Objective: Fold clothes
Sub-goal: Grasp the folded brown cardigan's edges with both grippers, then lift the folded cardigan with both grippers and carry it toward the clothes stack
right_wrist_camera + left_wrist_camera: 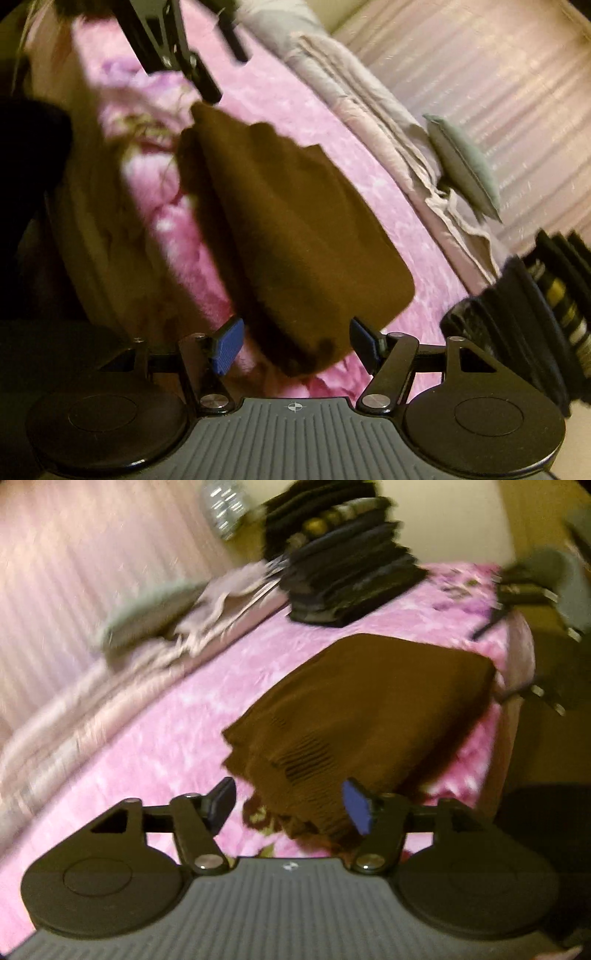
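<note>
A folded brown knit garment (369, 716) lies on the pink blanket (177, 716) near the bed's edge; it also shows in the right wrist view (295, 229). My left gripper (290, 805) is open and empty, just above the garment's ribbed near end. My right gripper (295, 345) is open and empty, over the garment's opposite end. The left gripper (184, 48) shows at the top of the right wrist view, and the right gripper (532, 620) at the right edge of the left wrist view.
A stack of folded dark clothes (340, 554) stands on the bed; it also shows in the right wrist view (535, 306). A grey-green pillow (147, 616) and pale bedding (221, 602) lie along the striped wall. A plastic bottle (223, 506) stands behind.
</note>
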Available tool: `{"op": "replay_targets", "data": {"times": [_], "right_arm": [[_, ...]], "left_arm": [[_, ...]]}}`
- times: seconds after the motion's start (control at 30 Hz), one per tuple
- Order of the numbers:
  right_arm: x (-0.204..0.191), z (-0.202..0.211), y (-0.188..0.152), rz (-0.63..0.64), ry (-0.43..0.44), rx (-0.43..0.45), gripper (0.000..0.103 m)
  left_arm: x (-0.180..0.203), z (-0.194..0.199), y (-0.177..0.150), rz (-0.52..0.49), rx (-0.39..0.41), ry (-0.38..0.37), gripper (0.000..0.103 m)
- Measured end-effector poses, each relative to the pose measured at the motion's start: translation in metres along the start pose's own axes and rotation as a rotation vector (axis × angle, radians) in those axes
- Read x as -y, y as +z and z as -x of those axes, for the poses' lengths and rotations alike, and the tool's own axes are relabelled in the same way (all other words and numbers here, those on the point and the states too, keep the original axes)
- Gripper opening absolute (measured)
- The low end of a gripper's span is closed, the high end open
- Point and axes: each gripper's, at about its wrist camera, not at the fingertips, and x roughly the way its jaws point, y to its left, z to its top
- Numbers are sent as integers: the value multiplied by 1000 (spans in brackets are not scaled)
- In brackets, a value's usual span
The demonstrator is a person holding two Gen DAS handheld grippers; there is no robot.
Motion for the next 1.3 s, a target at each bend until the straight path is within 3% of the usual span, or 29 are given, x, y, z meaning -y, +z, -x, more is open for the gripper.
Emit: {"op": "replay_targets", "data": {"times": [0.13,0.2,0.23,0.53,0.57,0.6,0.63,0.67,0.7,0.87,0.9,0.93,1.0,1.1,1.17,1.2,1.23,1.3], "right_arm": [[-8,-22,0,111,-23,-24,62],[-2,-28,0,107,-25,-24,40],[2,-29,1,95,-17,-24,37],[52,-2,21,-52,2,49,33],[53,-1,21,-52,3,50,33],[46,5,20,-49,4,49,33],[43,6,19,-42,6,46,33],[40,6,17,-35,8,43,33],[38,5,15,-31,8,39,33],[12,8,0,27,-30,36,35],[8,7,-2,44,-42,38,47],[3,6,-3,60,-55,40,69],[-4,2,-3,104,-85,55,76],[-10,-13,-2,150,-111,38,76],[-11,-31,-3,184,-130,-5,74],[-8,-34,-3,170,-120,-13,53],[-5,-38,-3,153,-108,-20,42],[-1,-34,0,130,-111,-12,34]], "left_arm": [[37,0,-3,-185,16,-18,65],[54,-6,-5,-257,9,-23,67],[62,-10,-5,-290,3,-22,67],[97,-64,-7,-583,-51,130,67],[96,-66,-7,-592,-54,127,66],[95,-68,-5,-594,-62,127,59],[94,-69,-5,-599,-74,137,50],[92,-71,-5,-611,-93,145,35],[90,-73,-5,-614,-109,138,28],[76,-71,-1,-560,-117,70,20],[70,-69,3,-514,-117,45,19],[61,-68,7,-455,-116,17,19],[43,-67,16,-349,-113,-35,19],[26,-66,23,-279,-103,-78,19],[25,-65,25,-293,-98,-83,20],[27,-65,24,-312,-98,-80,22],[32,-64,22,-343,-99,-66,23],[47,-63,15,-452,-95,0,38]]}}
